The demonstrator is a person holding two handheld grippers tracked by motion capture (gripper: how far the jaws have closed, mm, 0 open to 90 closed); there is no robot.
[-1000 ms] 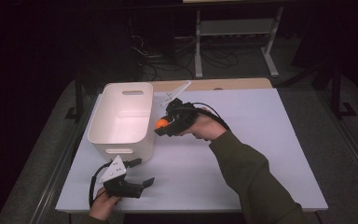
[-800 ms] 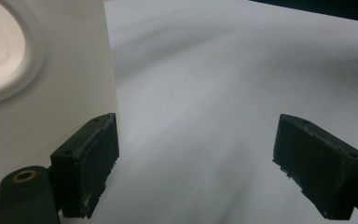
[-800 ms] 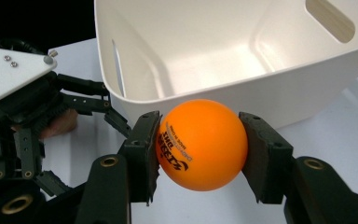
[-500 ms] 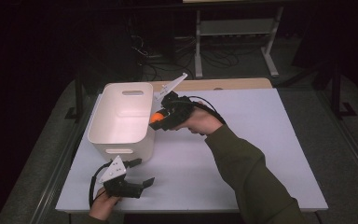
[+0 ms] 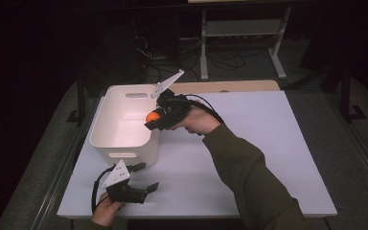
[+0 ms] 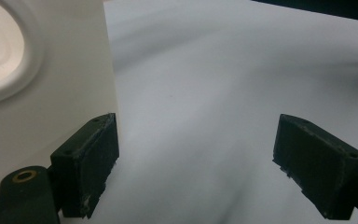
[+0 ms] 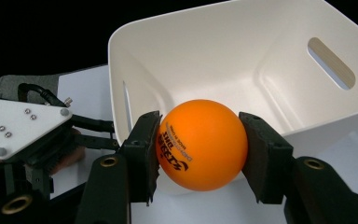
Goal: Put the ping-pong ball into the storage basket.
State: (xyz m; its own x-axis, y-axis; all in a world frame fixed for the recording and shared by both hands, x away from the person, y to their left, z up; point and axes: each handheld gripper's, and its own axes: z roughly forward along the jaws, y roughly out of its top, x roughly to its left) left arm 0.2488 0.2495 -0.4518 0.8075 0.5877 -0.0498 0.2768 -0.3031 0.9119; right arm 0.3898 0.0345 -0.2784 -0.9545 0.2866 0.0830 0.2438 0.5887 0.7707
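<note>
— What changed since a moment before?

— My right gripper (image 5: 154, 120) had carried the orange ball (image 7: 199, 143) from beside the bin (image 5: 124, 127) to above its near rim, fingers (image 7: 142, 151) clamped on it.

— And your left gripper (image 5: 141, 179)?

— Unmoved on the white counter (image 5: 249, 143), fingers (image 6: 86, 163) wide, holding nothing.

— Textures?

— A smooth, glossy, round ball with black print; a matte white plastic bin, round-cornered, with slotted handles.

room dark | table (image 5: 268, 143) brightly lit | close views soft, slightly blurred
</note>
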